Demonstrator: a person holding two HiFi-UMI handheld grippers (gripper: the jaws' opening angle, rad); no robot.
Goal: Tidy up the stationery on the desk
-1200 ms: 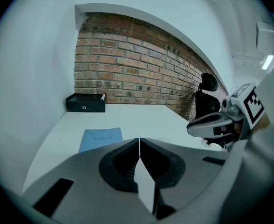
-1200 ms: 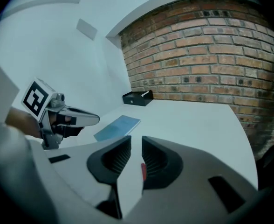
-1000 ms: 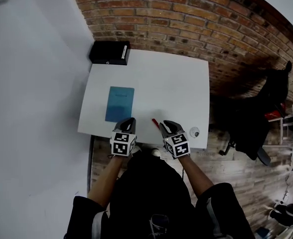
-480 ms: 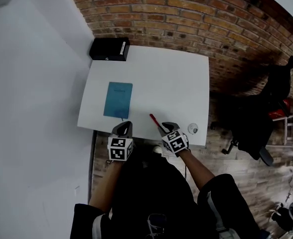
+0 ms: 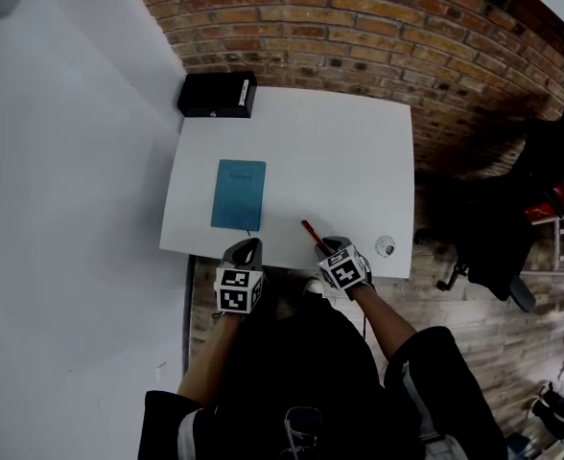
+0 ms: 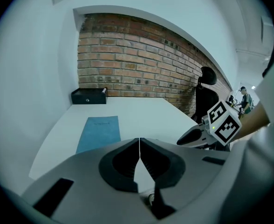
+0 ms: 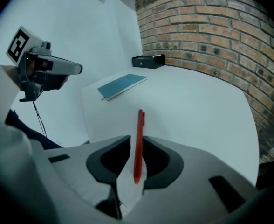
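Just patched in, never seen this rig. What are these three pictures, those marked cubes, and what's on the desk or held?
No robot: a person holds tongs in each hand; the marked cubes are part of them. One picture looks down from the person's head; the other two come from cameras riding on each tongs. On the white desk lie a blue notebook, a black box at the far corner, and a small round white object near the right edge. The left tongs are shut and empty. The right tongs grip a red pen.
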